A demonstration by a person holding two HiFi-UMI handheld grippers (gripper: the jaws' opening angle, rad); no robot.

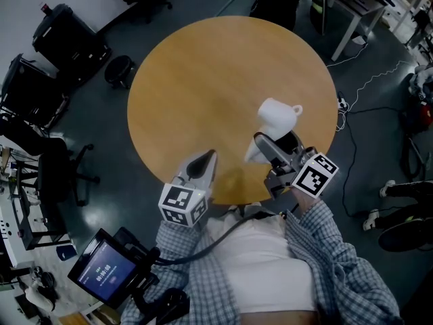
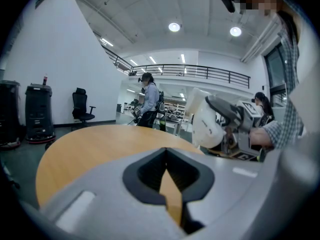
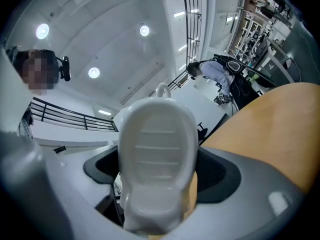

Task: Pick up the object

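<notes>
White object (image 1: 277, 117), tan table (image 1: 203, 80), grey left claw (image 1: 207, 158) and right claw (image 1: 269, 147) (black-and-white cubes (image 1: 183, 205)), blue-checked sleeves (image 1: 331, 249)

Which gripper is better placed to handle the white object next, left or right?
Right. The right gripper is shut on the white object; the left gripper sits empty, apart from it.

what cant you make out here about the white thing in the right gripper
What the white object is: right gripper view shows only its ribbed end, close up; head view is dim and small.
Its gripped end: the right gripper covers it in head view.
</notes>
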